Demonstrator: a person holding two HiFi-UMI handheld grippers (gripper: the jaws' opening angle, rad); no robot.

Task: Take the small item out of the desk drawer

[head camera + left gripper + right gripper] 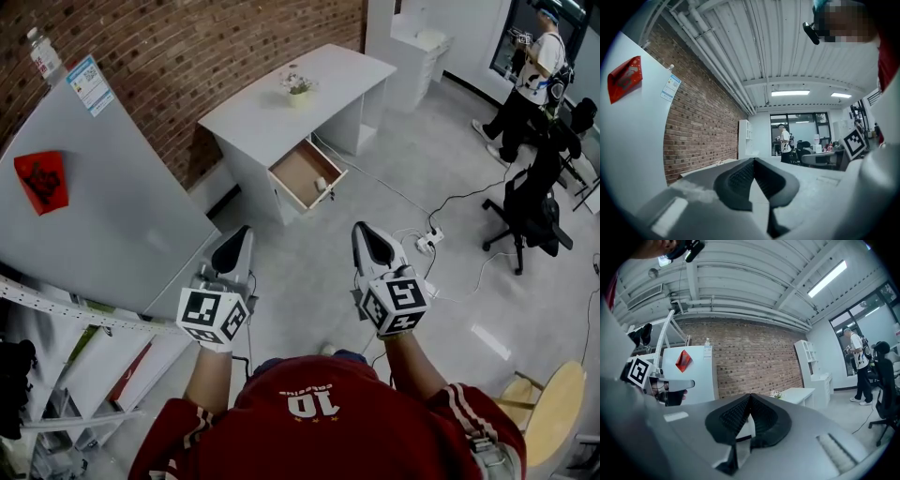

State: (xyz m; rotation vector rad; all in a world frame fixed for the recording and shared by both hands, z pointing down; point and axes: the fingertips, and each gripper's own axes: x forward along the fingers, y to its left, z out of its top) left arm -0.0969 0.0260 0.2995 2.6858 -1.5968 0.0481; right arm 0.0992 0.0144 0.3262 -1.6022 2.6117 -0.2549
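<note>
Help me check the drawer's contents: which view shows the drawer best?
The head view: it looks down into the open drawer, with a small white item near its front. Both gripper views show only the desk's top far beyond their jaws; the drawer itself is hidden.

An open-plan office, part workspace. A white counter (342,67) with an open drawer (292,169) and a small plant (297,86) stands against a bare brick wall (234,52). Black office chairs (525,211) sit on the grey floor (309,272), where cables run to a power strip (428,241). White shelving (813,366) stands at the far end beside a glass wall (797,126), and a person (530,70) stands near it. Overhead are strip lights (790,93) and exposed pipes (717,61) under a ribbed ceiling.
</note>
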